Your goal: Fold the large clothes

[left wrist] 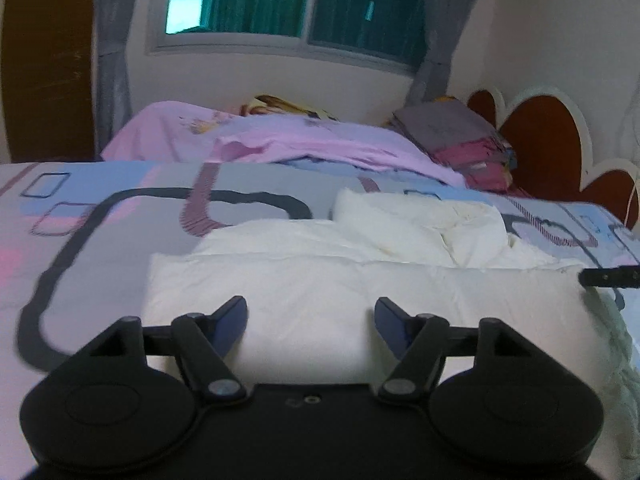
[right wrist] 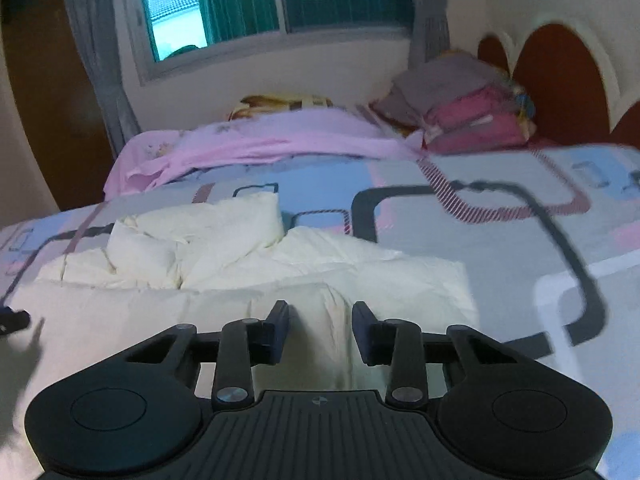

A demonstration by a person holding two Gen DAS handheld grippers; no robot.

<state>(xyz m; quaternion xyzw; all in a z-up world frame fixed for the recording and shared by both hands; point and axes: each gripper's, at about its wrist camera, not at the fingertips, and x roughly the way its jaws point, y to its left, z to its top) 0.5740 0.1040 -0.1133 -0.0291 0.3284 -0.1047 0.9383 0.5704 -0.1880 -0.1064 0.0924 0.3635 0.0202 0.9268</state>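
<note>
A large white padded garment [left wrist: 360, 280], a quilted coat or jacket by the look of it, lies across a bed [left wrist: 100, 232] covered in a grey, blue and pink patterned sheet, directly in front of both tools. The left tongs [left wrist: 311, 326] stand well apart above the garment's near panel, with nothing between the pads; the white fabric shows behind the gap rather than in it. The right tongs [right wrist: 321, 330] stand partly apart over a raised crease of the same garment, and the pads do not appear to press on the cloth, though the crease sits very close to them.

By the look of it, the fold is partly made. The near section lies as a broad, fairly flat slab with a straight front edge, and a second layer appears to sit on top of it. Behind that, a bunched, puffy part, possibly a sleeve or hood, is crumpled and not tucked in. That lump likely needs flattening or folding inward, and the whole bundle may want one more fold before it counts as finished.

At the far side of the bed, a stack of folded clothes [right wrist: 468, 112] rests against the headboard, beside a loose pink sheet [left wrist: 280, 140] under the window.
</note>
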